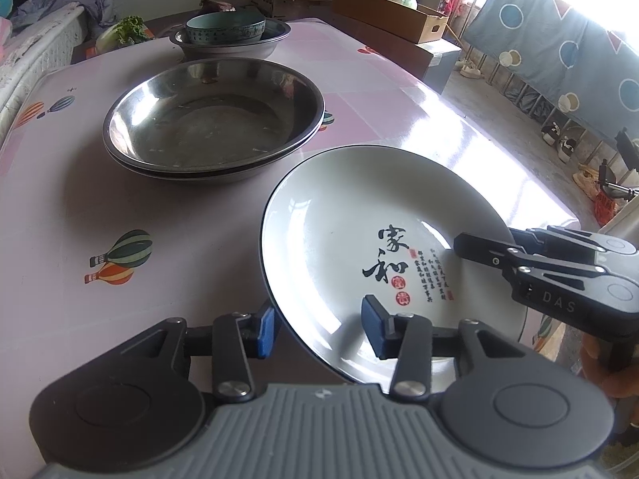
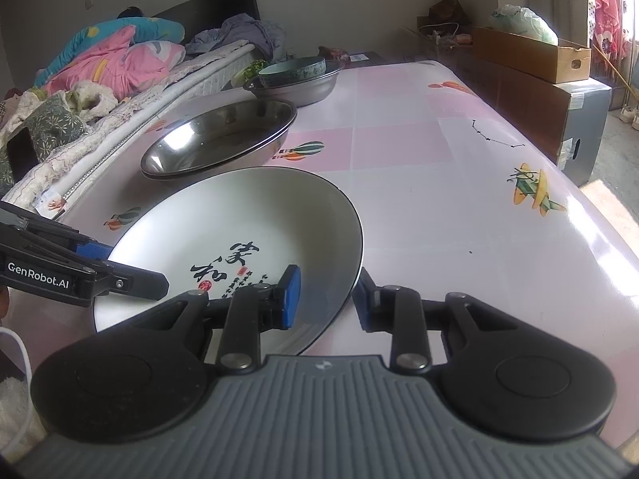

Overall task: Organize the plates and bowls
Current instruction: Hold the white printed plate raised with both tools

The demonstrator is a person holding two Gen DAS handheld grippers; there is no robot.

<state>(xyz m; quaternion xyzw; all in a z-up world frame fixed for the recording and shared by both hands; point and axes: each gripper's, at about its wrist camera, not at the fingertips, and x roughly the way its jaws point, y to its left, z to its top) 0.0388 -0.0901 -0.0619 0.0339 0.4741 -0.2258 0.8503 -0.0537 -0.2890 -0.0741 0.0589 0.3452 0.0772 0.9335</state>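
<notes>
Pink checked oilcloth with balloon prints covers the table [image 1: 80,207], which stands beside a bed heaped with bedding [image 2: 108,60] in a sunlit room. Near the table's front edge lies a white plate [image 1: 343,215] with a dark rim and black calligraphy in its well. Left gripper [image 1: 319,327]: its blue pads stand apart on either side of the plate's near rim, one outside the rim and one over the white face, with a visible gap to the rim on the outer side; the jaws are spread and not pressing. Right gripper [image 2: 329,297]: it straddles the opposite rim, one blue pad over the plate's inner face and the other outside the edge; the pads appear close to the rim, but whether they actually pinch it cannot be told from either view. Behind the plate, apart from it, sit two nested steel basins [image 1: 211,119], wide and shallow. Farther back, a deeper steel bowl [image 1: 231,46] holds a pale green ceramic bowl [image 1: 225,28] with a patterned band. Leafy greens [image 1: 127,28] lie at the table's far left corner. Cardboard boxes [image 2: 531,56] stand along the wall beyond the table, one carrying a pale plastic bag [image 2: 523,20]. A patterned blue cloth [image 1: 559,40] hangs by the bright window.
</notes>
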